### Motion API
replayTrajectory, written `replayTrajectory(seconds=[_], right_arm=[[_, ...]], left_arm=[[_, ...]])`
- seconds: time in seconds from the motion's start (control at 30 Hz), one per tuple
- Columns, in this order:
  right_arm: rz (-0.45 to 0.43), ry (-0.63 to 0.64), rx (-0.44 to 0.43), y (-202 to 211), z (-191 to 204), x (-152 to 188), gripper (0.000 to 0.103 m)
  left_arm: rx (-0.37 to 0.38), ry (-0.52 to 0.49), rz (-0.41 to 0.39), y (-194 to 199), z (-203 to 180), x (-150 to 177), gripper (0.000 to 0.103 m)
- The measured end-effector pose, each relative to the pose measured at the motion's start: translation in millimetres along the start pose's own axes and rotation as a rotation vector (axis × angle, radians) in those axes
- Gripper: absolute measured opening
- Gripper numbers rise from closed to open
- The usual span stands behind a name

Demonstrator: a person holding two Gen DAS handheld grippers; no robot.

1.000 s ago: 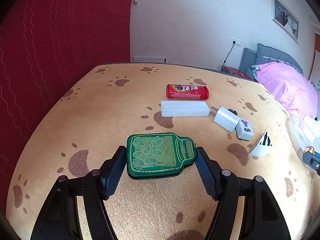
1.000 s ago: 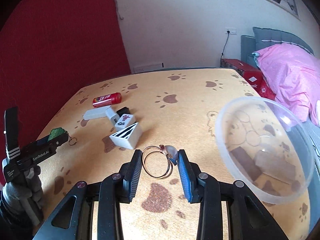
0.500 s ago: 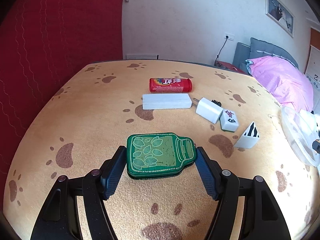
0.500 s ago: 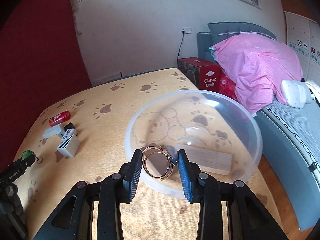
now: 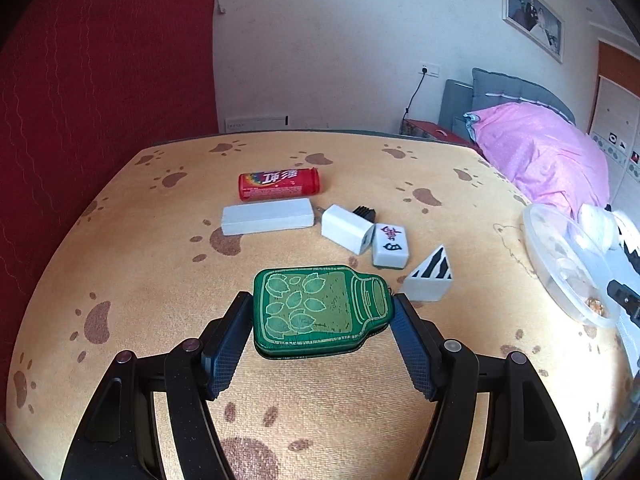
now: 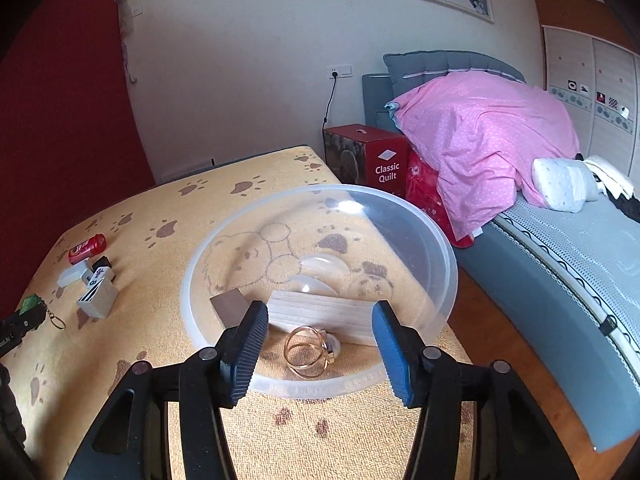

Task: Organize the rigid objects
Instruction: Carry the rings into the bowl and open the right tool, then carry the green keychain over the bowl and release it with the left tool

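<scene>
The left gripper [image 5: 323, 330], ribbed pads clamped on a flat green bottle-shaped wooden keychain [image 5: 320, 314], hangs over the paw-print cloth [image 5: 132, 264], while the right gripper's [image 6: 318, 350] jaws are opening, the gold wire ring [image 6: 308, 352] lying loose between them inside the clear plastic bowl [image 6: 448, 256].

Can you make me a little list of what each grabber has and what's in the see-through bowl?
left gripper: shut on the green bottle-shaped tag, held above the paw-print cloth
right gripper: jaws opening, nothing gripped, gold ring lies loose between them
clear bowl: holds the gold ring, a pale wooden block, a dark block
still on cloth: red tube, white bar, mahjong tile, striped wedge
</scene>
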State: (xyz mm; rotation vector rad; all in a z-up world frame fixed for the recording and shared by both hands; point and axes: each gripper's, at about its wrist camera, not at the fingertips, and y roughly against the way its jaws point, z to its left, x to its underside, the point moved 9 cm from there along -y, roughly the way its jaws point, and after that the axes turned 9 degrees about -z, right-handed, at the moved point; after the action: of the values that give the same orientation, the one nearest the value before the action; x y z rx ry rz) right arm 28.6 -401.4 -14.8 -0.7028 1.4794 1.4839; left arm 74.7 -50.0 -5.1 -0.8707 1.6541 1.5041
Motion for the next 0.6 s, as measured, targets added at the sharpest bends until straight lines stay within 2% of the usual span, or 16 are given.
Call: replayTrajectory(seconds=[0.2,0.4,0.6], right_arm=[[-0.041,-0.018,0.037,8,-15,1,0.058],[-0.066,-0.025,0.009,14,-10,2,0.059],[-0.094,-0.059,0.013,18,-16,0,0.068]], left_arm=[[0.058,-0.055,-0.019,0,-42,-15,0.07],[0.158,-0.099,-0.018,-6,-98,-28,0.07],[0.251,-0.155,0.0,-14,-155,-32,0.07]])
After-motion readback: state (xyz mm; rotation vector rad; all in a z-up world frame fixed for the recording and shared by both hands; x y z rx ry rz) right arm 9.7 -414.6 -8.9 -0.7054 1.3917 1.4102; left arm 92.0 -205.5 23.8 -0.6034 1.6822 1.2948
